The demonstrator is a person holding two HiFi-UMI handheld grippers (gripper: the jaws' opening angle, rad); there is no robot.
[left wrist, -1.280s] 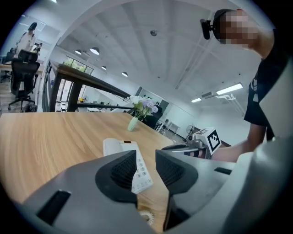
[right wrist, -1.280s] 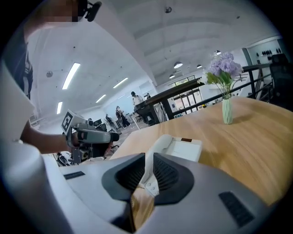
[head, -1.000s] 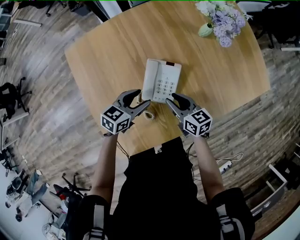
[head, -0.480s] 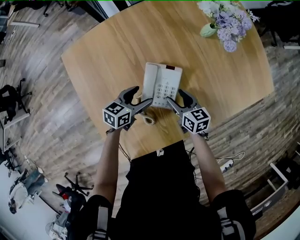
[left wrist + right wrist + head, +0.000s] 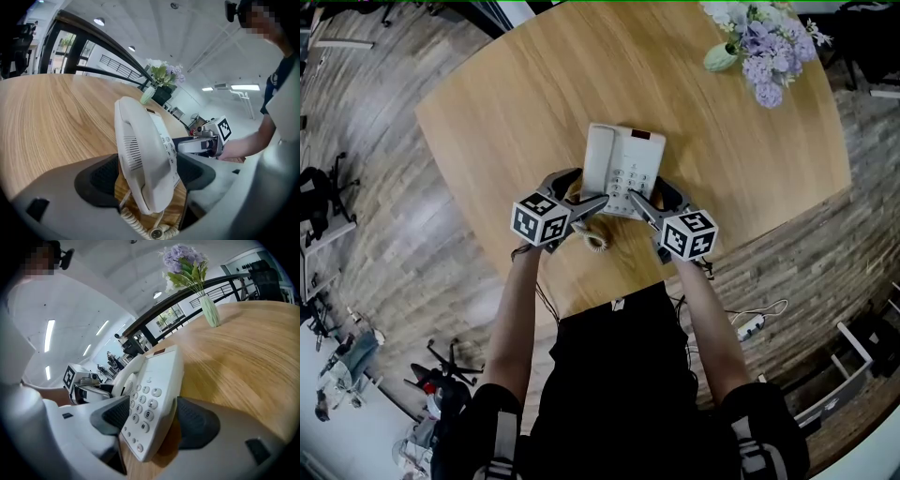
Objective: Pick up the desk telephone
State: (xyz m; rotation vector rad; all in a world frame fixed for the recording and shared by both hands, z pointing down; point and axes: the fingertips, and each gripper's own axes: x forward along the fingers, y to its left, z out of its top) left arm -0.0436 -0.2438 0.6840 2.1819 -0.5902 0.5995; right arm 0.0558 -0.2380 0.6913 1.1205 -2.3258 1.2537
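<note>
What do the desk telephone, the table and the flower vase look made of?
Desk telephone: hard off-white plastic, smooth moulded shell.
Table: wood or wood-look laminate, matte, straight grain lines.
Vase: probably glazed ceramic or glass, pale green; too small to be sure.

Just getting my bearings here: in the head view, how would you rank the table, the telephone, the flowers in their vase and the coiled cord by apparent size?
Largest: table.
Next: telephone and flowers in their vase, about alike; the picture's edge crops the flowers, so I won't rank them.
Smallest: coiled cord.
</note>
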